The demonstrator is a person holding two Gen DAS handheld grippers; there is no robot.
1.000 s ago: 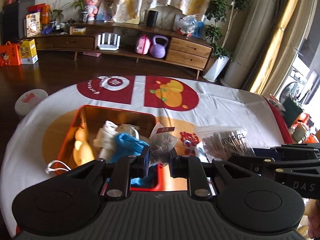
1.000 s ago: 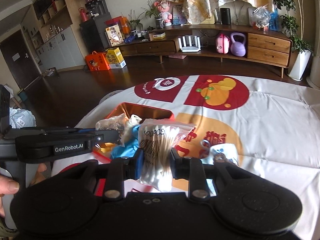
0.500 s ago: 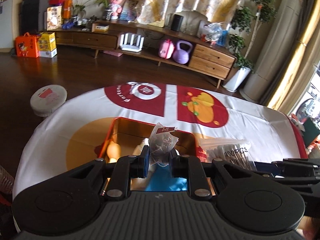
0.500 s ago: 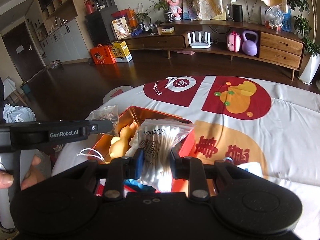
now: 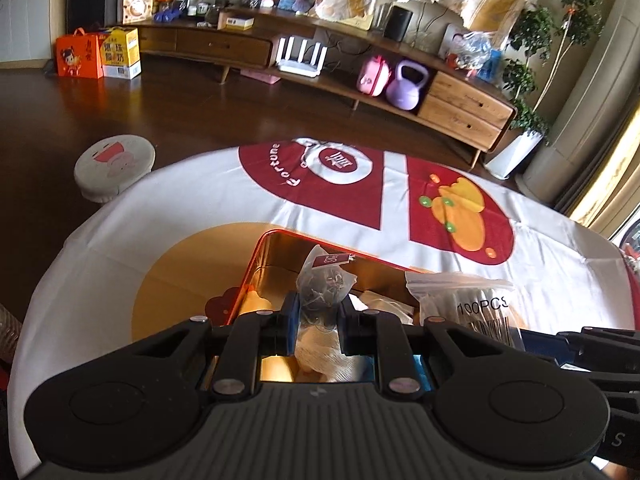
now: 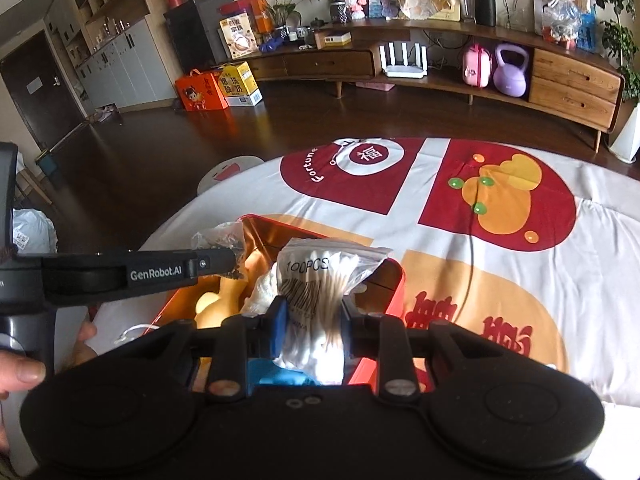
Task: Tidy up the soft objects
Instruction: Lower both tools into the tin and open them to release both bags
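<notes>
My left gripper (image 5: 317, 322) is shut on a small clear tea bag pouch (image 5: 324, 286) with a red tag, held over the red tin box (image 5: 276, 240). My right gripper (image 6: 310, 322) is shut on a zip bag of cotton swabs (image 6: 320, 280) marked 100PCS, also over the red tin box (image 6: 394, 280). The swab bag shows in the left wrist view (image 5: 466, 300), and the tea pouch in the right wrist view (image 6: 220, 238). Inside the box lie a white cloth (image 5: 324, 354), a yellow soft toy (image 6: 224, 296) and something blue (image 6: 280, 374).
The box sits on a round table with a white, red and orange cloth (image 6: 500, 240). A white cord (image 6: 128, 332) lies left of the box. A round stool (image 5: 114, 160) stands on the floor beyond the table's left edge. A hand holds the left gripper (image 6: 120, 274).
Both grippers have moved left and forward with their bags, from beside the box to above it. The views have tilted up, so less of the box's contents shows.
</notes>
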